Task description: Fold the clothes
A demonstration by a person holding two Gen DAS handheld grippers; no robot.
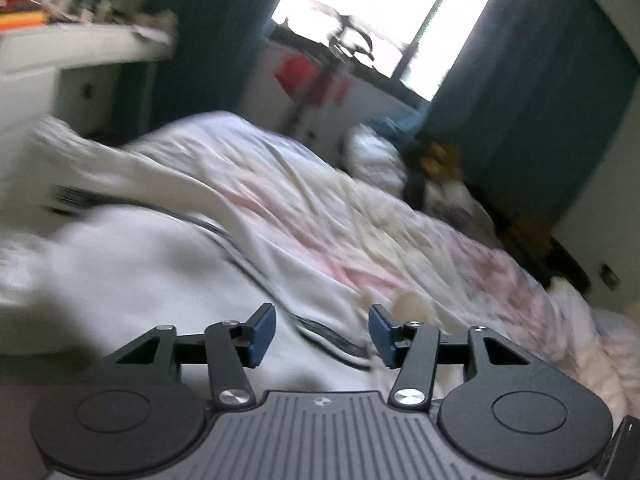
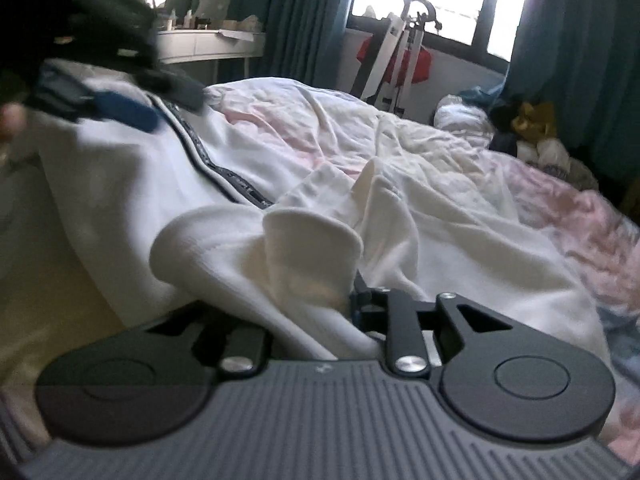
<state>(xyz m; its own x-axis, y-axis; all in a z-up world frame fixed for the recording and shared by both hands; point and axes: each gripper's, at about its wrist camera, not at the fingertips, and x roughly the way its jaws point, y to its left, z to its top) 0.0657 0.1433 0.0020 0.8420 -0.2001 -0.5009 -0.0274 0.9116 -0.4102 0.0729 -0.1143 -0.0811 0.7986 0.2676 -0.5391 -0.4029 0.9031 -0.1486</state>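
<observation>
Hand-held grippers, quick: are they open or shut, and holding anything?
Left hand-held gripper: open, holding nothing, above the white garment.
Right hand-held gripper: shut on the white garment's bunched cloth.

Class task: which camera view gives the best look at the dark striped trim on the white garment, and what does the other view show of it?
The right wrist view: the dark striped trim runs sharply down the white garment, which the right gripper holds. The left wrist view shows the same trim only as a blurred streak between the open left gripper's fingers.
</observation>
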